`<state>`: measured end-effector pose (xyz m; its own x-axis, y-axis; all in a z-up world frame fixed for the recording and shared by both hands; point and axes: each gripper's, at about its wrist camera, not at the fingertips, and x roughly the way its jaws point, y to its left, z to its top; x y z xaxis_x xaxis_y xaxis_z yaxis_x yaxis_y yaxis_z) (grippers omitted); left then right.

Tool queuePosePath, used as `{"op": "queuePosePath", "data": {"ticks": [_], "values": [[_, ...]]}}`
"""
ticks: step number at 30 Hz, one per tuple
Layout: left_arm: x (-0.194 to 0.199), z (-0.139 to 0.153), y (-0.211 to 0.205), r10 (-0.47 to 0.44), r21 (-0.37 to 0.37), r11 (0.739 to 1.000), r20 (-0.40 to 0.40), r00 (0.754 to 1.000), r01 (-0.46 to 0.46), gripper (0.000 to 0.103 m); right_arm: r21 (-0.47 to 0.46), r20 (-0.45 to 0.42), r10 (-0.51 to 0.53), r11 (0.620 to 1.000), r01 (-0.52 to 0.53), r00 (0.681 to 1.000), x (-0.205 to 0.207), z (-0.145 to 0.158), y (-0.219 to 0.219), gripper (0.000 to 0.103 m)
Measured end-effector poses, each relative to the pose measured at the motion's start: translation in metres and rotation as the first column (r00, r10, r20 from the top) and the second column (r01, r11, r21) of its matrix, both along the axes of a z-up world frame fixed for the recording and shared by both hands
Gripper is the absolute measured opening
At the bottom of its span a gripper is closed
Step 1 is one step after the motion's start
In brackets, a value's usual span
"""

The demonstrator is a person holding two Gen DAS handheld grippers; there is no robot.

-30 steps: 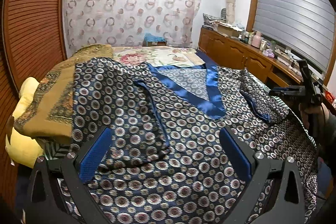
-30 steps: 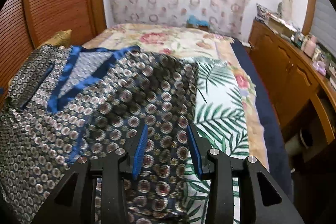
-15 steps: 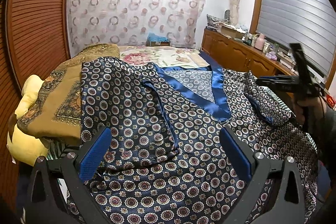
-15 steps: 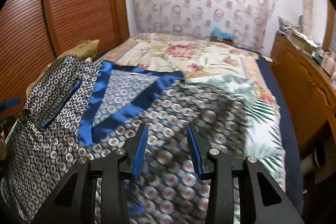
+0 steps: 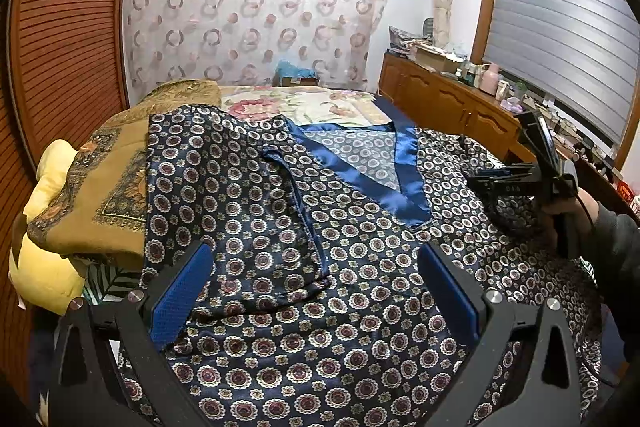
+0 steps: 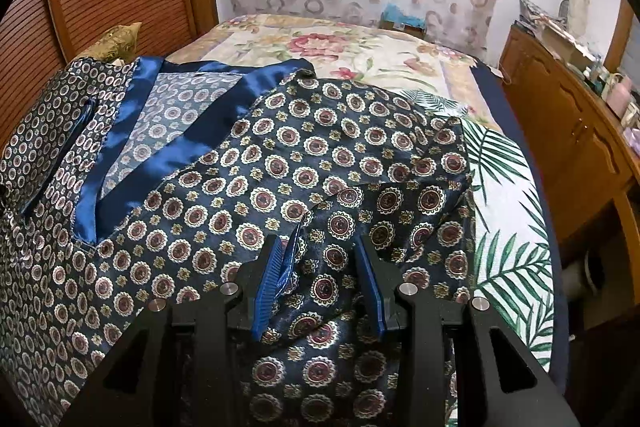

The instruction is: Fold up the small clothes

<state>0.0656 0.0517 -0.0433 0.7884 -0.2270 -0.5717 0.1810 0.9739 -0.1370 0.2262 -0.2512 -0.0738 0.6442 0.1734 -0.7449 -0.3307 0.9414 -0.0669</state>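
Note:
A navy satin shirt (image 5: 304,227) with a medallion print and a blue V-neck trim (image 5: 384,183) lies spread on the bed. Its left sleeve (image 5: 256,219) is folded in over the body. My left gripper (image 5: 316,291) is open and empty, low over the shirt's lower part. My right gripper (image 6: 324,287) is partly shut, with the lifted right sleeve (image 6: 384,203) bunched between its pads. It also shows in the left wrist view (image 5: 516,183) at the shirt's right side. The same shirt fills the right wrist view (image 6: 224,211).
A folded gold blanket (image 5: 100,195) on a yellow pillow (image 5: 40,267) lies left of the shirt. A palm-leaf sheet (image 6: 504,227) and a floral quilt (image 6: 344,51) cover the bed. A wooden cabinet (image 5: 452,107) with clutter runs along the right. A slatted wardrobe (image 5: 68,35) stands left.
My right gripper has lifted the right sleeve and carried it inward over the shirt body. My left gripper has stayed open, shifting only slightly.

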Motion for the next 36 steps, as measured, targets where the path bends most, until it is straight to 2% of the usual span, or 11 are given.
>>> {"op": "queuePosePath", "data": {"ticks": [1, 4, 5, 8, 12, 15, 19, 22, 25, 32, 36], "values": [[0.000, 0.000, -0.001, -0.002, 0.002, 1.000, 0.000, 1.000, 0.002, 0.103, -0.007, 0.004, 0.003, 1.000, -0.003, 1.000, -0.001, 0.001, 0.001, 0.039], [-0.001, -0.001, -0.003, -0.008, 0.014, 1.000, 0.000, 1.000, 0.008, 0.103, -0.016, 0.019, 0.030, 0.999, -0.030, 0.999, -0.004, 0.002, 0.006, 0.011], [-0.001, -0.001, -0.003, -0.006, 0.017, 1.000, 0.001, 1.000, 0.006, 0.103, -0.029, 0.023, 0.041, 0.999, -0.041, 0.999, -0.005, 0.002, 0.010, 0.006], [-0.002, -0.001, -0.002, 0.010, 0.023, 1.000, 0.008, 1.000, -0.010, 0.103, 0.013, 0.044, 0.077, 0.997, -0.078, 0.996, -0.010, 0.007, 0.015, 0.004], [-0.004, 0.001, 0.001, 0.013, 0.018, 1.000, 0.015, 1.000, -0.014, 0.103, 0.113, 0.125, 0.128, 0.983, -0.142, 0.984, -0.018, 0.028, 0.023, 0.003], [-0.004, 0.002, 0.002, 0.015, 0.023, 1.000, 0.016, 1.000, -0.016, 0.103, 0.118, 0.182, 0.113, 0.984, -0.136, 0.977, -0.025, 0.044, 0.027, 0.004], [-0.001, 0.002, 0.005, 0.020, 0.013, 1.000, 0.014, 1.000, -0.020, 0.103, 0.147, 0.149, 0.116, 0.980, -0.138, 0.982, -0.026, 0.052, 0.020, 0.029], [0.003, 0.002, 0.008, 0.023, 0.011, 1.000, 0.012, 1.000, -0.023, 0.103, 0.135, 0.140, 0.119, 0.981, -0.138, 0.983, -0.029, 0.054, 0.011, 0.061], [0.007, 0.004, 0.012, 0.023, 0.015, 1.000, 0.013, 1.000, -0.023, 0.103, 0.098, 0.145, 0.070, 0.992, -0.084, 0.987, -0.029, 0.055, -0.002, 0.062], [0.020, 0.009, 0.033, 0.053, 0.037, 0.998, 0.010, 0.999, -0.053, 0.103, 0.005, 0.060, -0.037, 0.999, 0.037, 0.998, -0.024, 0.031, -0.035, 0.062], [0.031, 0.012, 0.056, 0.057, -0.010, 0.998, 0.018, 0.998, -0.056, 0.103, -0.009, 0.018, -0.073, 0.997, 0.073, 0.997, -0.019, 0.015, -0.048, 0.062]]}}
